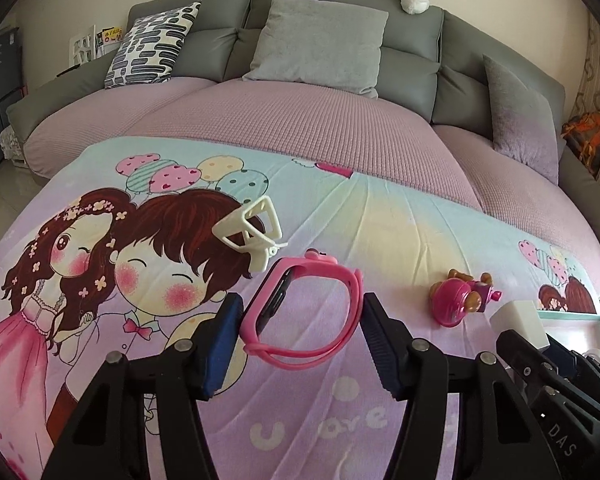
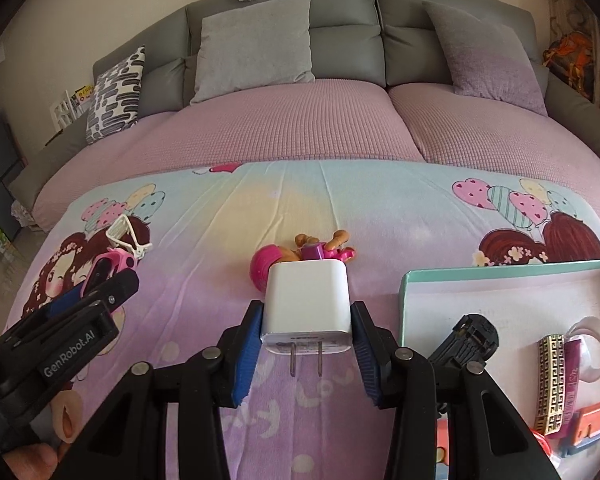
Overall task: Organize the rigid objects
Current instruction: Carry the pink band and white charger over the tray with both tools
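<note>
A pink wristwatch (image 1: 300,312) with a looped band is raised a little off the cartoon-print blanket (image 1: 400,240). My left gripper (image 1: 300,320) is shut on it, one blue pad on the watch face, the other on the band. My right gripper (image 2: 308,332) is shut on a white charger plug (image 2: 306,304), its two prongs pointing back at the camera. In the right wrist view the left gripper (image 2: 100,292) sits at the left with the watch (image 2: 104,268). The charger (image 1: 516,316) shows at the right edge of the left wrist view.
A white plastic clip (image 1: 252,236) lies just beyond the watch. A pink toy figure (image 2: 296,256) lies behind the charger. A teal box (image 2: 500,276) at the right holds a black part (image 2: 472,336), a patterned band (image 2: 552,380) and other small items. Cushions line the sofa back.
</note>
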The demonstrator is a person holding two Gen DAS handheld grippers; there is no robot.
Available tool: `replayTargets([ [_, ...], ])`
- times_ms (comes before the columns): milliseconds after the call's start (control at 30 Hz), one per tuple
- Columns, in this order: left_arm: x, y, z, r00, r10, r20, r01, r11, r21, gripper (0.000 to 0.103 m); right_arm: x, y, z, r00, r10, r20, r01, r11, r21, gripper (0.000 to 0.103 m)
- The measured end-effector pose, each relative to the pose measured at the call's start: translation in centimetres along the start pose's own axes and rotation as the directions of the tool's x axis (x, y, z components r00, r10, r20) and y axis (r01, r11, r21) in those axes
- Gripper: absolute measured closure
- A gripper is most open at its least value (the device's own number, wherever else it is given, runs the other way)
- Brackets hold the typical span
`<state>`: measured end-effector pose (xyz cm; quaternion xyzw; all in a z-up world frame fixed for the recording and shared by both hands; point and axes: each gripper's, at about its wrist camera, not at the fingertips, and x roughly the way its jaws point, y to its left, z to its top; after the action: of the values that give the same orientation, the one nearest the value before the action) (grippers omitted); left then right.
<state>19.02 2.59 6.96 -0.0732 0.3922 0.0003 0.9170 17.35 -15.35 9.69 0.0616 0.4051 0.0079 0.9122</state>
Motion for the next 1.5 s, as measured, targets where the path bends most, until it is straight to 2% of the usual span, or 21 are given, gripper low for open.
replayTargets([
  [133, -2.0, -0.5, 0.7, 0.999, -0.029, 0.045, 0.029, 1.0, 0.001, 0.041, -3.0, -1.2, 0.4, 0.998, -0.01, 0.058, 0.008, 0.999, 0.032, 0.057],
  [267, -3.4, -1.8, 1.1, 0.997, -0.036, 0.071, 0.033, 0.999, 0.036, 0.041, -4.4, -3.1, 0.3, 0.998, -0.035, 0.057, 0.03, 0.997, 0.075, 0.057],
  [467, -4.7, -4.6, 1.2, 0.993, -0.086, 0.077, 0.079, 0.993, 0.083, 0.041, -5.8, -7.1, 0.5, 0.988, -0.145, 0.059, 0.137, 0.983, 0.125, 0.057],
  [667, -5.3, -8.8, 0.7, 0.989, -0.128, 0.075, 0.114, 0.978, 0.175, 0.041, -7.2, -12.7, 0.1, 0.973, -0.229, 0.043, 0.212, 0.947, 0.241, 0.057],
  [1000, -6.2, -17.0, -1.3, 0.971, -0.237, 0.033, 0.211, 0.913, 0.348, 0.041, -8.8, -19.1, -1.2, 0.943, -0.332, -0.003, 0.311, 0.88, 0.359, 0.057],
  [1167, -6.1, -20.8, -2.9, 0.962, -0.271, -0.014, 0.25, 0.867, 0.431, 0.041, -10.0, -22.1, -2.3, 0.915, -0.403, -0.023, 0.375, 0.828, 0.417, 0.057],
  [1333, -6.0, -23.2, -4.3, 0.953, -0.298, -0.061, 0.291, 0.835, 0.468, 0.041, -10.6, -24.3, -3.1, 0.881, -0.469, -0.055, 0.442, 0.778, 0.447, 0.057],
  [1500, -5.5, -24.7, -5.4, 0.948, -0.299, -0.104, 0.31, 0.811, 0.496, 0.041, -9.2, -25.5, -4.0, 0.887, -0.449, -0.103, 0.443, 0.769, 0.461, 0.057],
])
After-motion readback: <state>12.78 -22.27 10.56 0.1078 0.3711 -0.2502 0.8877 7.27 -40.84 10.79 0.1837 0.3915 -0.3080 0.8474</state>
